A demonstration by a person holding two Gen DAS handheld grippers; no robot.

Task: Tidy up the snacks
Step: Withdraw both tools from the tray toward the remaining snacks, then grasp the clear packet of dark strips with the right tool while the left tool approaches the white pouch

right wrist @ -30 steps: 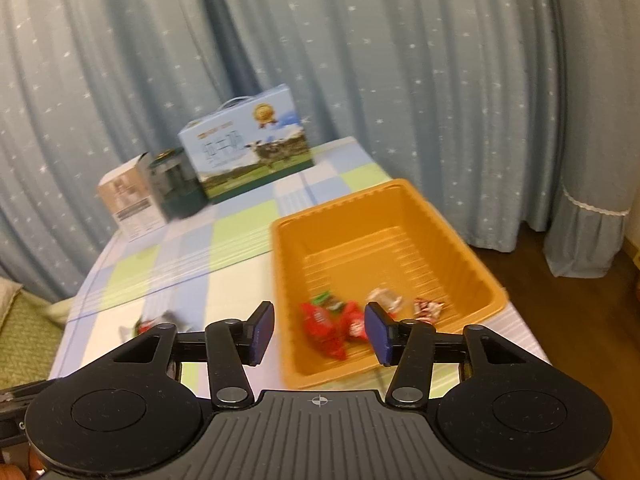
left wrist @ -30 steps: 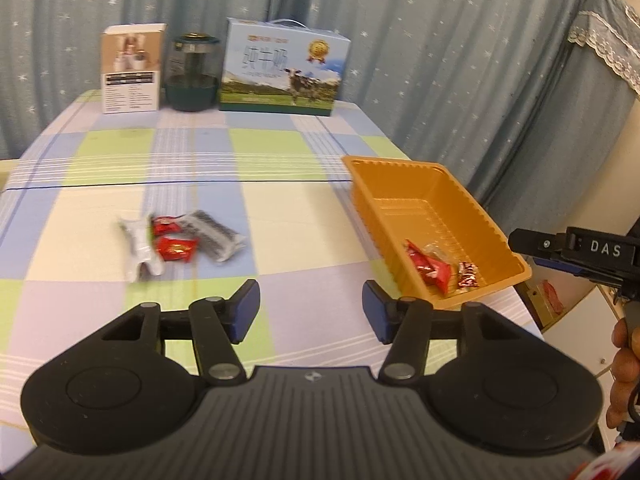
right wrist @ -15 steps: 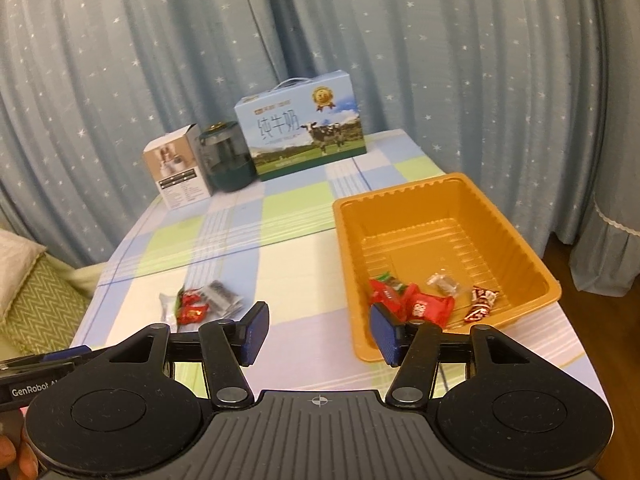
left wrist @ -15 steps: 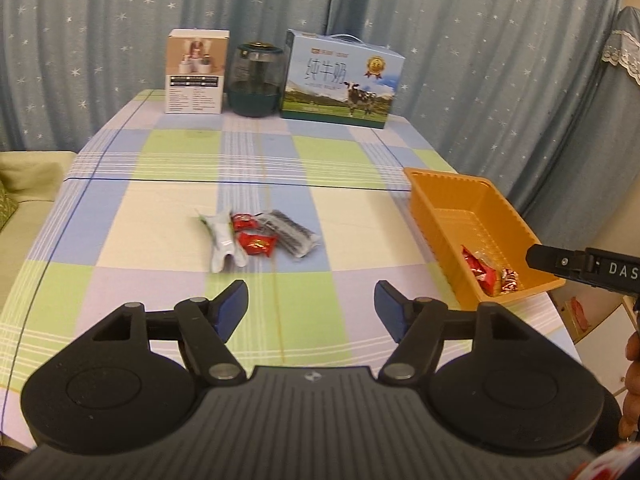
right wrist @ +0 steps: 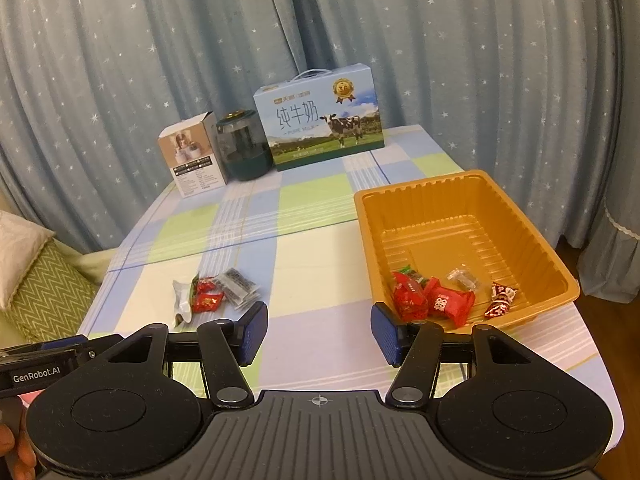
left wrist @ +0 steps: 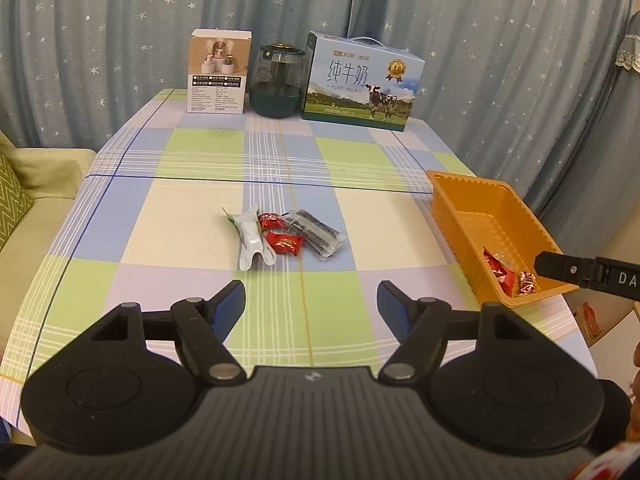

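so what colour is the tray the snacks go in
Orange, a ribbed plastic tray; clearest in the right wrist view.

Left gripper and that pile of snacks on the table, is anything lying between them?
Nothing. In the left wrist view only bare checked tablecloth separates the open left gripper from the snack pile.

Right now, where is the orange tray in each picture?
Left wrist view: the orange tray sits at the right edge, past the snack pile.
Right wrist view: orange tray right of centre, candies inside.
Shared landmark: the milk box at the table's far end.
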